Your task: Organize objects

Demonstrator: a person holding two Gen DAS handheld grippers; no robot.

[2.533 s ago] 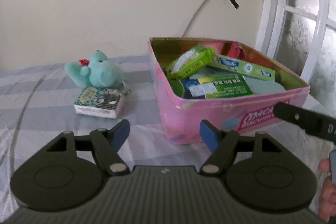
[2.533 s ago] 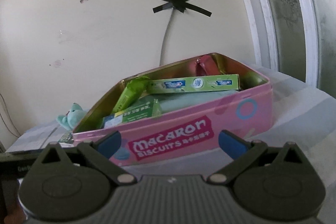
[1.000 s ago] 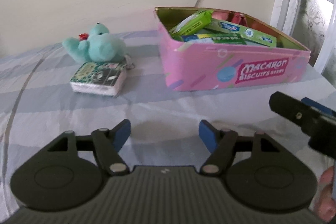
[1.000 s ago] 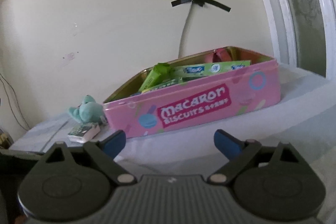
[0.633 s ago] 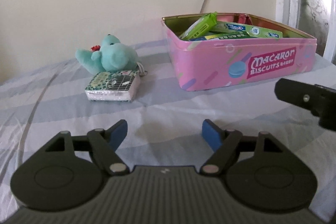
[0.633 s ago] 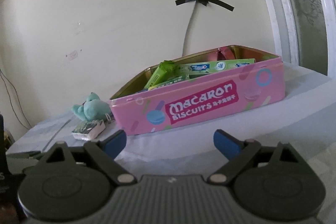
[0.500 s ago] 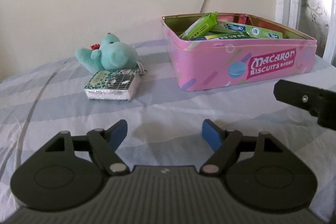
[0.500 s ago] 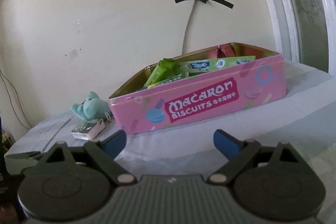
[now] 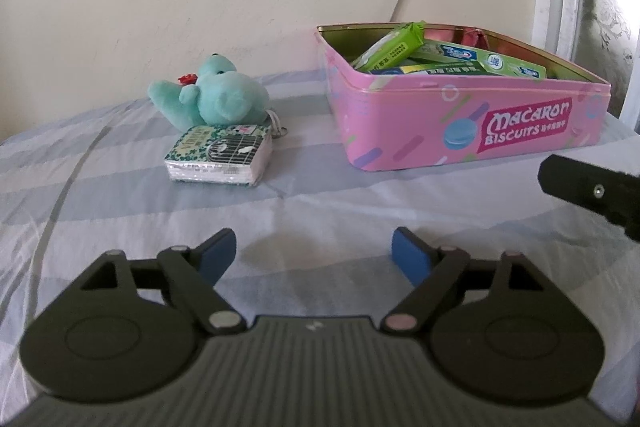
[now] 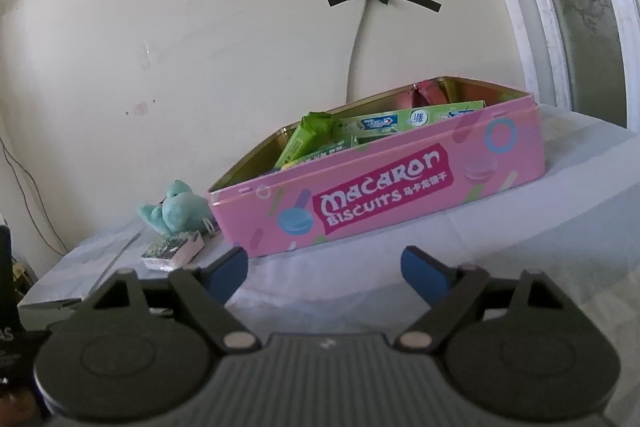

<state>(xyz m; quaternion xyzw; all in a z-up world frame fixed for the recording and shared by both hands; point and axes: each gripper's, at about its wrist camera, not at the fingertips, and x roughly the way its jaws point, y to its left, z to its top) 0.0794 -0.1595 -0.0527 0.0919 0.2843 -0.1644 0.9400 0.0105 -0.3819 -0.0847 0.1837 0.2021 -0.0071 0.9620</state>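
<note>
My left gripper (image 9: 314,253) hangs over the striped bedsheet (image 9: 340,211) with its jaws wide and nothing between them; they have just been opening further. My right gripper (image 10: 324,267) is also spread and empty, though its jaws have just been closing a little. I judge I am between picks, lining up for the next loose item. Ahead and to the left of my left gripper, well apart from it, lies the tissue pack (image 9: 219,159), flat on the sheet, with the teal plush toy (image 9: 212,93) just behind it and apparently touching it. The pink biscuit tin (image 9: 464,119) stands to the right of both, open and already holding green boxes (image 9: 496,62). The next move, I reckon, calls for reaching the left gripper forward and leftward to straddle the tissue pack.
</note>
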